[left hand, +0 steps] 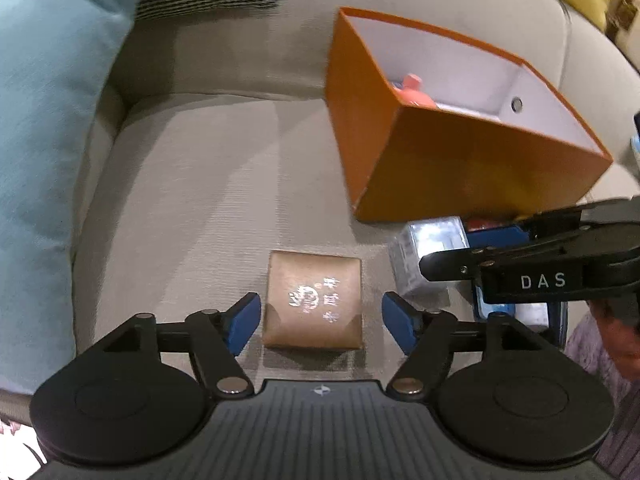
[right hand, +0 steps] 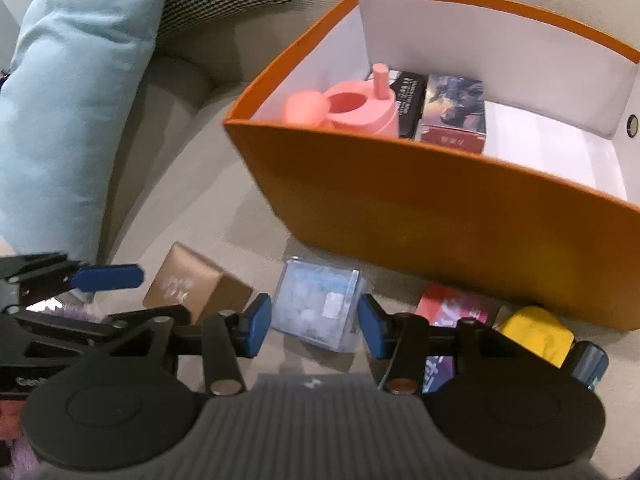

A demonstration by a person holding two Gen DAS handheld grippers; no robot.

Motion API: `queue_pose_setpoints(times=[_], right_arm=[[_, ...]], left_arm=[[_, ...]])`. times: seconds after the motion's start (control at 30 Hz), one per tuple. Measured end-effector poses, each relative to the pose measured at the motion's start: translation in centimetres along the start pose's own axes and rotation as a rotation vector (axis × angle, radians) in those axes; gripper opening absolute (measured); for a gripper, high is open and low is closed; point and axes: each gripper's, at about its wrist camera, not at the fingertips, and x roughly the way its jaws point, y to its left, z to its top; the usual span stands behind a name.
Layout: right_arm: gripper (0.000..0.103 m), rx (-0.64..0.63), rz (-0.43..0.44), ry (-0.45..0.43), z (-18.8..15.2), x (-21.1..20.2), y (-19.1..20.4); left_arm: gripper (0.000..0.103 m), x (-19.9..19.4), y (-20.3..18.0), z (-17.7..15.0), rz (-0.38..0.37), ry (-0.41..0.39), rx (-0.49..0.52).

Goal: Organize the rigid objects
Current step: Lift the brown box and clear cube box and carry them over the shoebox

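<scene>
Sofa cushion (left hand: 192,184) carried everything. Left hand-held gripper (left hand: 318,316) stood released, fingers either side of a brown box (left hand: 314,304), not touching. Right hand-held gripper (right hand: 316,320) was released around a clear box (right hand: 320,304). Orange bin (right hand: 400,200) sat at 1 o'clock.

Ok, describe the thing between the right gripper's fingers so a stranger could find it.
Start at the big orange box on the sofa. On the cushion in front of it lies a clear plastic box, between a brown box and a red packet; only it is see-through.
</scene>
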Motion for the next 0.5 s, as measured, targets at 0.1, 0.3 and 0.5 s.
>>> queue_pose_setpoints(times=[0.1, 0.3, 0.5], right_arm=[[0.05, 0.014, 0.008, -0.006, -0.3, -0.3, -0.1], [0.051, 0.055, -0.011, 0.001, 0.4, 0.3, -0.4], [0.058, 0.042, -0.065, 0.041, 1.1, 2.1, 0.6]], left_arm=[[0.082, 0.5, -0.6, 0.0, 0.033, 0.023, 0.029], [0.082, 2.3, -1.9, 0.7, 0.097, 0.06, 0.073], [0.072, 3.3, -1.5, 1.0, 0.1, 0.068, 0.037]])
